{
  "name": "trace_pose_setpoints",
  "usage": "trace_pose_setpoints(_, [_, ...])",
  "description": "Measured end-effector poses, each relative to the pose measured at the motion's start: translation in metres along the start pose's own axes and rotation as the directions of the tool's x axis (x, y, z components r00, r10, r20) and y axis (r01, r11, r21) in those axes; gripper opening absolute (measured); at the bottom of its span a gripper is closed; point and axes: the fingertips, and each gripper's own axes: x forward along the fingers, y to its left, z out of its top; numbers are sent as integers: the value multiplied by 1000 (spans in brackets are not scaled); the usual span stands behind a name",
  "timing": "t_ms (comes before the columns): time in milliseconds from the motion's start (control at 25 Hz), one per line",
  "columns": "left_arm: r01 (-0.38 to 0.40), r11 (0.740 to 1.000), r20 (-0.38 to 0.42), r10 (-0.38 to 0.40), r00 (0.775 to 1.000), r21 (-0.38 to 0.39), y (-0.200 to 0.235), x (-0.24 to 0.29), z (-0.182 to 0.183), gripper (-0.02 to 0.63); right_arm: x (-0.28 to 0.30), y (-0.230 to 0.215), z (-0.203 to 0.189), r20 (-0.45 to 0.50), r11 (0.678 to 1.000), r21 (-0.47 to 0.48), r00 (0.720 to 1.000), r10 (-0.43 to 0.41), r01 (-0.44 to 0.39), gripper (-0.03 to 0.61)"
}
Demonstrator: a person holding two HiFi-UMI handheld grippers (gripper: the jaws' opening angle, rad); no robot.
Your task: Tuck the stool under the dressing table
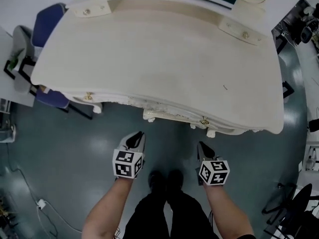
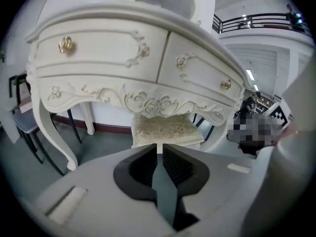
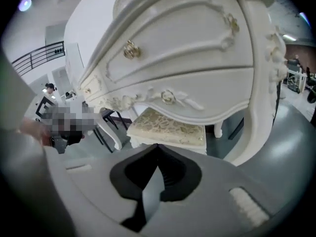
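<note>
Fingers [image 3: 177, 177] of right gripper [image 3: 157, 149] are pressed together, empty; left gripper [image 2: 159, 149] shows a slit, nothing held. Stool [image 2: 168, 130] is seen under dressing table [image 2: 123, 53]. Judged stiff, fairly light, with a soft seat pad; grip is best taken on the seat frame.

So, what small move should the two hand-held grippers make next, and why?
Probably just draw both back and stop. The stool already sits under the dressing table, between its legs. The left hand-held gripper, jaws slightly apart, and the right hand-held gripper, jaws together, hold nothing and touch nothing.
</note>
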Motion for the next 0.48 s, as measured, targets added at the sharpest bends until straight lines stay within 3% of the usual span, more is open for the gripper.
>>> trace_pose_setpoints(160, [32,999,46,-33,998,33,-37,-58,49,43,-56,37,34,3,998,-23,999,54,-53,3])
trace_pose_setpoints(480, [68,994,156,-80,985,82,-86,-156,133,15,-138,108,116,73,977,-156,985,157,-145,2])
